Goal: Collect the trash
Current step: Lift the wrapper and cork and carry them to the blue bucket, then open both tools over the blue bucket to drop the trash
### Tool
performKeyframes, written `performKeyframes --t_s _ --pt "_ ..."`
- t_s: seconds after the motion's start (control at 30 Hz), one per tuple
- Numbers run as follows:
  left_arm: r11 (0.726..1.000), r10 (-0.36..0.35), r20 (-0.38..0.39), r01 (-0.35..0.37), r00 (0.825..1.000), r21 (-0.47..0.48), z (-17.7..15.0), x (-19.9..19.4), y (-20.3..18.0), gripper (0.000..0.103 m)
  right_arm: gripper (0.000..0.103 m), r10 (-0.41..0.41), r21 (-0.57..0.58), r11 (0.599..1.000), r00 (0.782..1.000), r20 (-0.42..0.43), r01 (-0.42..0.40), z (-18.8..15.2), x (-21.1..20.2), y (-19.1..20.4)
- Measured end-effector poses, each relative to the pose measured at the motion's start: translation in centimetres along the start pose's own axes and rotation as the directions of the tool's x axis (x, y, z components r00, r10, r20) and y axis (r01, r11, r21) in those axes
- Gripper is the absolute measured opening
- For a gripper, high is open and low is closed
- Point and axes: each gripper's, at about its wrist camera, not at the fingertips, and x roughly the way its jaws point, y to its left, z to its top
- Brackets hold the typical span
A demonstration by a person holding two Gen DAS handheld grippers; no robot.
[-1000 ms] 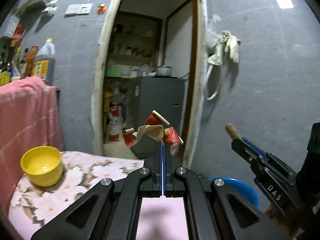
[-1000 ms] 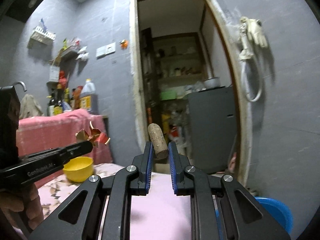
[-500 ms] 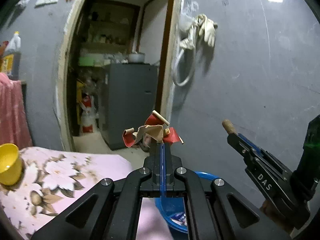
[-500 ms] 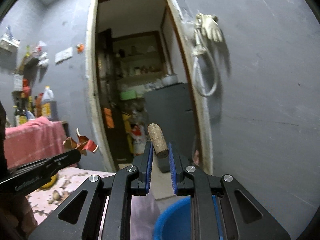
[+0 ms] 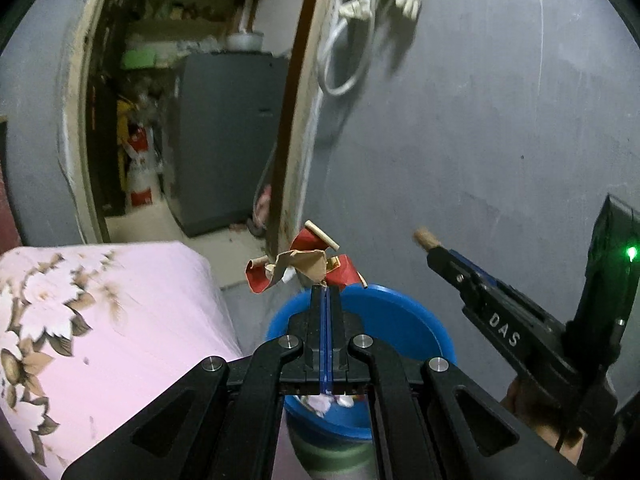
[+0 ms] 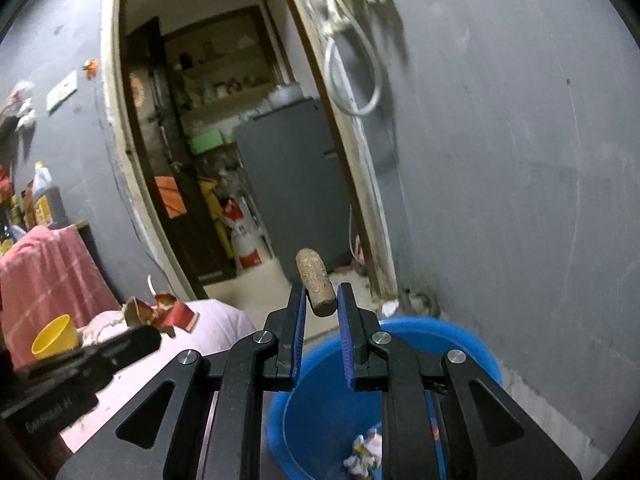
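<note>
My left gripper (image 5: 325, 289) is shut on a crumpled red and brown wrapper (image 5: 304, 265) and holds it over the near rim of a blue bucket (image 5: 404, 320). My right gripper (image 6: 322, 300) is shut on a cork (image 6: 315, 282) and holds it above the same blue bucket (image 6: 452, 344), which stands on the floor by the grey wall. Crumpled trash (image 6: 366, 450) lies in the bucket's bottom. The right gripper also shows in the left wrist view (image 5: 434, 250) with the cork (image 5: 422, 237) at its tip; the left gripper with the wrapper (image 6: 160, 312) shows at the left of the right wrist view.
A table with a pink flowered cloth (image 5: 100, 320) stands left of the bucket. A yellow bowl (image 6: 54, 336) sits on it. An open doorway (image 6: 224, 160) with a grey fridge (image 6: 288, 184) lies behind. Gloves and a hose (image 5: 372, 0) hang on the wall.
Both grippers have swung right and tilted down from the table toward the blue bucket, still holding the wrapper and the cork. The bucket now fills the lower part of both views.
</note>
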Motion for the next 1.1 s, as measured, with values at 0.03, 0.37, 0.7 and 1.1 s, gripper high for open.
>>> performKeyframes --t_s 0.03,0.37,0.7,1.1 --pt "1.0 -0.008 -0.016 0.008 1.0 0.003 -0.2 0.4 -0.2 0.0 0.014 -0.004 0.009 1.0 1.0 -0.013 0.004 -0.1 0.0 -0.2" --pt "0.999 -0.053 -0.133 0.054 0.99 0.005 -1.7 3.8 -1.0 0.0 0.015 -0.028 0.079 0.996 0.996 -0.086 0.035 -0.2 0.4 -2.1" --pt "0.999 -0.039 -0.163 0.036 0.986 -0.019 -2.5 4.4 0.2 0.015 0.026 -0.03 0.088 0.995 0.996 -0.08 0.037 0.0 0.3 -2.1" --pt "0.992 0.046 -0.055 -0.052 0.997 -0.116 -1.5 0.5 3.6 0.033 0.03 -0.034 0.04 0.998 0.997 -0.067 0.037 0.2 0.6 -0.7"
